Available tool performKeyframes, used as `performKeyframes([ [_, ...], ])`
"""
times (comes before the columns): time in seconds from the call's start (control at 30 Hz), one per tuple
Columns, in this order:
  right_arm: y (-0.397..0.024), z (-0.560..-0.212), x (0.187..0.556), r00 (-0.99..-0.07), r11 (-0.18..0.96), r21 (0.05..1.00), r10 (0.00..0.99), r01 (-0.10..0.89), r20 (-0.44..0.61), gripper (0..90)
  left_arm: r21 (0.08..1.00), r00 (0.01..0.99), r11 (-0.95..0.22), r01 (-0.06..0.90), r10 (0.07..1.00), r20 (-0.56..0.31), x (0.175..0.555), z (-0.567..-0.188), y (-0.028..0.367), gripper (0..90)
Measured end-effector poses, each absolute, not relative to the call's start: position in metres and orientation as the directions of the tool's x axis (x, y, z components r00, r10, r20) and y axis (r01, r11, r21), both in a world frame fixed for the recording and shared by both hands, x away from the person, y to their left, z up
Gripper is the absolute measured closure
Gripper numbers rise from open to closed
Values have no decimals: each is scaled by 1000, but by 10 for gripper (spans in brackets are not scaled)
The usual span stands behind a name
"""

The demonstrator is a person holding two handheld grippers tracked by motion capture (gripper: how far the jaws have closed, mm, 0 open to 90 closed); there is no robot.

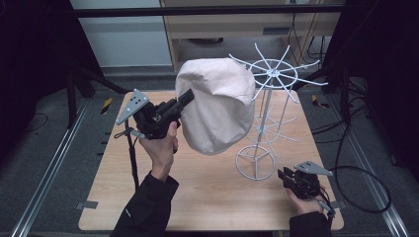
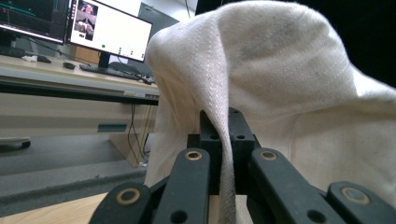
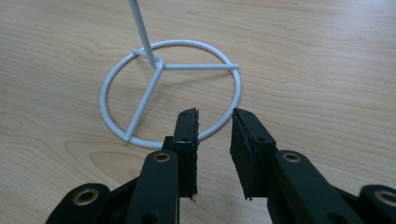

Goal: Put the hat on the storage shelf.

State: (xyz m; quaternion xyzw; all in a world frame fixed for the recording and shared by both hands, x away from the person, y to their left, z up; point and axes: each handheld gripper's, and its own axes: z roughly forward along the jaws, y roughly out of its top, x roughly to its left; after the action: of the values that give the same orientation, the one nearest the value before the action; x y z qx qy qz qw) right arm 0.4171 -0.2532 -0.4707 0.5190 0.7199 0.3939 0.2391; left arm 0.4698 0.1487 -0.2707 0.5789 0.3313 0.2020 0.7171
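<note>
Looking from high: left gripper (image 1: 184,100) holds the hat (image 1: 217,103) raised, draped against the rack (image 1: 269,79) top, left of its pole; right gripper (image 1: 288,178) rests low near the base ring.

Left gripper view: jaws clamped on a hat (image 2: 280,84) fold.

Right gripper view: jaws apart, empty, base ring (image 3: 170,91) just beyond.

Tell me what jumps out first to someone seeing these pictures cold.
A big cream cloth held up over the middle of the table, a fold pinched in the left gripper. Just right of it stands a white wire rack with spokes fanning from its top. The right gripper waits open near the rack's ring base.
</note>
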Motion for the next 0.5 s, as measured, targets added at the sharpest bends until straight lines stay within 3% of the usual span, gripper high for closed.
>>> performKeyframes([
  [0.5,-253,-471,417,-346,151,815,936,559,64,712,979,689,169,110,697,-198,471,-294,140,876],
])
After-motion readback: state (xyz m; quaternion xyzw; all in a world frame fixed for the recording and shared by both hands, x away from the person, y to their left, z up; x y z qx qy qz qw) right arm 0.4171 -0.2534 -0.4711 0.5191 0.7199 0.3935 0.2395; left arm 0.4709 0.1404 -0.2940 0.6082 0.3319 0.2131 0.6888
